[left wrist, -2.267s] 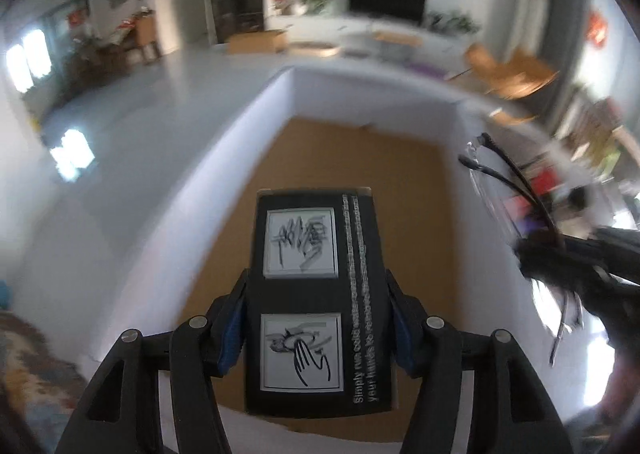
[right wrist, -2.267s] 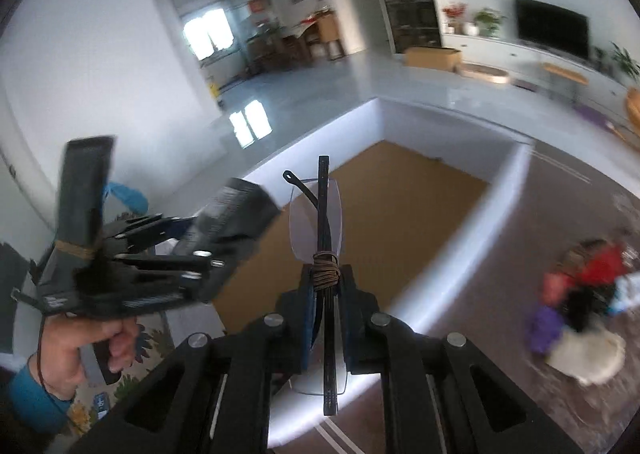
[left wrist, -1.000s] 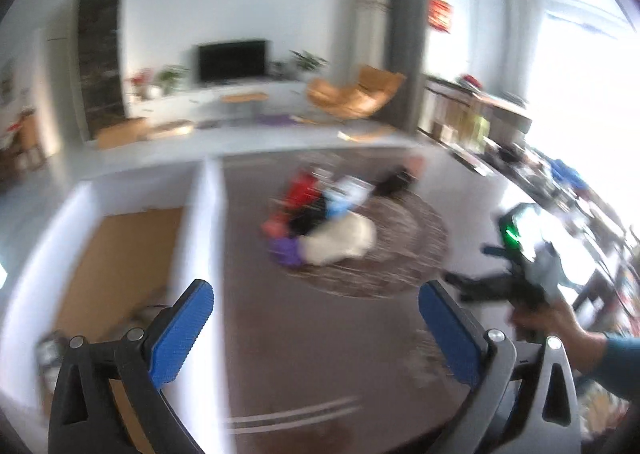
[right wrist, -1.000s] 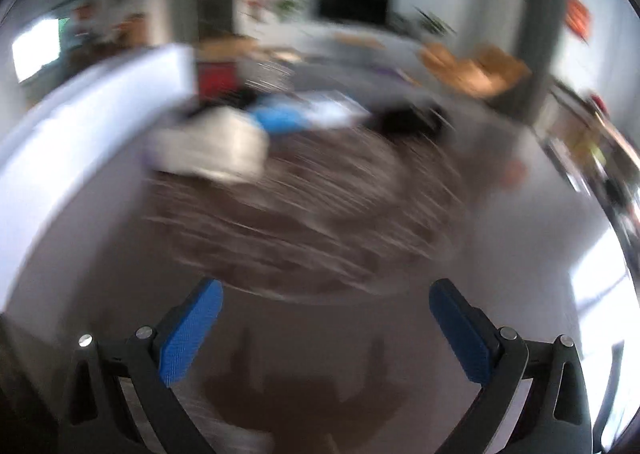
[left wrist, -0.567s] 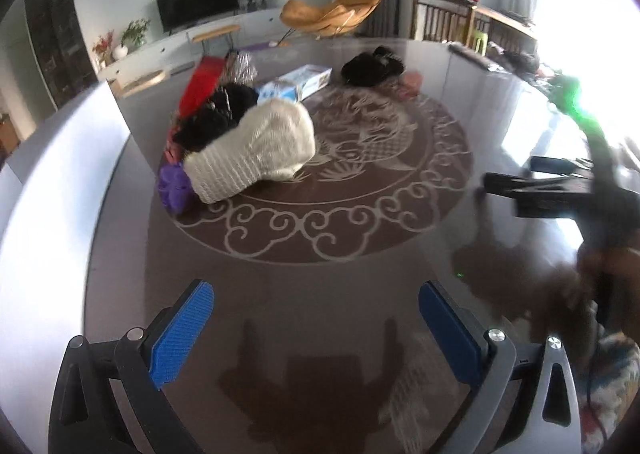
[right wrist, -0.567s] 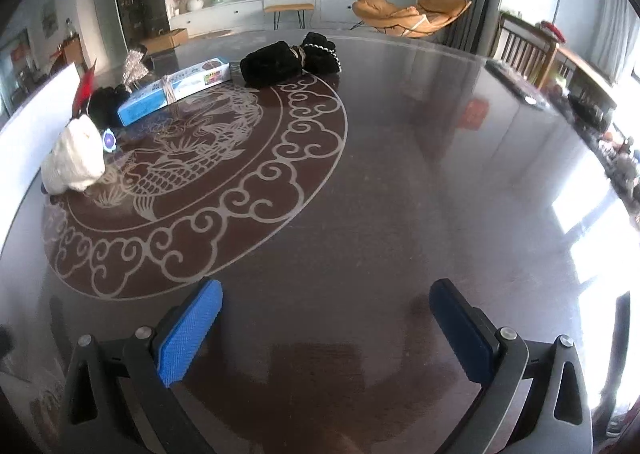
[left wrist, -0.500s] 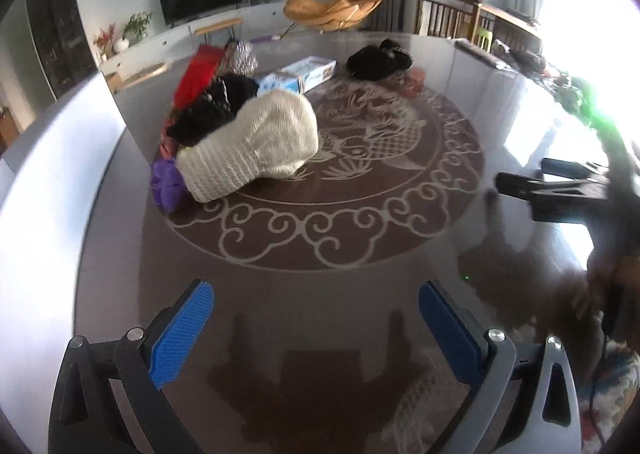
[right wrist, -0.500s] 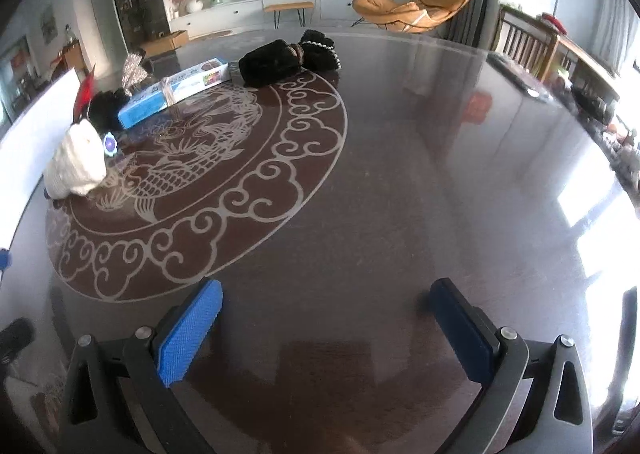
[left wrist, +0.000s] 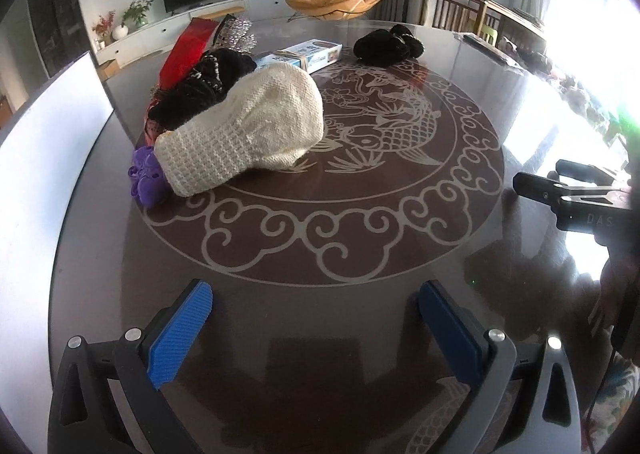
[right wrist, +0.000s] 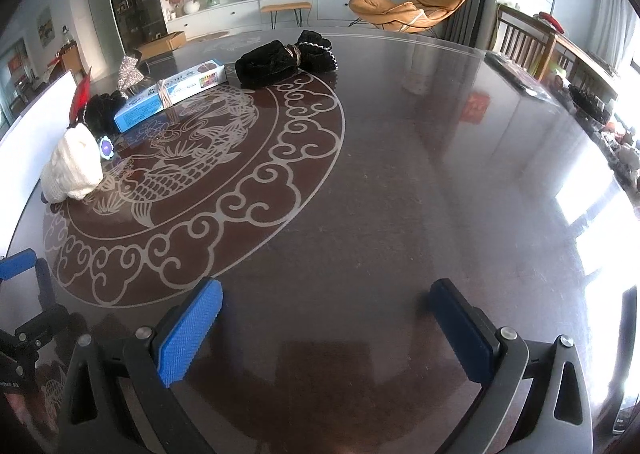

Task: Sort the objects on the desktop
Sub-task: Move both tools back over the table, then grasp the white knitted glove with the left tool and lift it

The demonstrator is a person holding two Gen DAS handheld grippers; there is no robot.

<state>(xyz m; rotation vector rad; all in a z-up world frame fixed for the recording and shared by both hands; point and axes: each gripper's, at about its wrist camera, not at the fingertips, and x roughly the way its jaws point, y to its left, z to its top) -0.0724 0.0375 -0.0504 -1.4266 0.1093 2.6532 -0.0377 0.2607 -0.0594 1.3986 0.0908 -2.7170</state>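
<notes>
My left hand-held gripper (left wrist: 316,328): jaws spread wide, nothing between the blue pads, hovering low over the dark table (left wrist: 360,294).
My right hand-held gripper (right wrist: 326,330): likewise released and empty, over bare table well away from the clutter.
Things left to sort: a cream knitted hat (left wrist: 244,130) lies nearest my left side, a purple piece (left wrist: 146,178) touching its cuff, black lacy fabric (left wrist: 200,90) and a red item (left wrist: 184,50) piled behind it; further back a blue-and-white box (left wrist: 304,54) and a black bundle (left wrist: 386,46).
White bin wall (left wrist: 44,158): at the far left, just beside the pile.
Risk, snagging: the hat touches the purple piece and the black fabric, so I judge a deep grab could drag two things at once.
Risk, slipping: soft knit may bunch and slide from the pads if I pinch only a fold.
Risk, collision: both hand-held grippers show in each other's views; reaching for the same pile could knock them together.
Risk, glare: the glossy top reflects strongly, making height hard to judge.
</notes>
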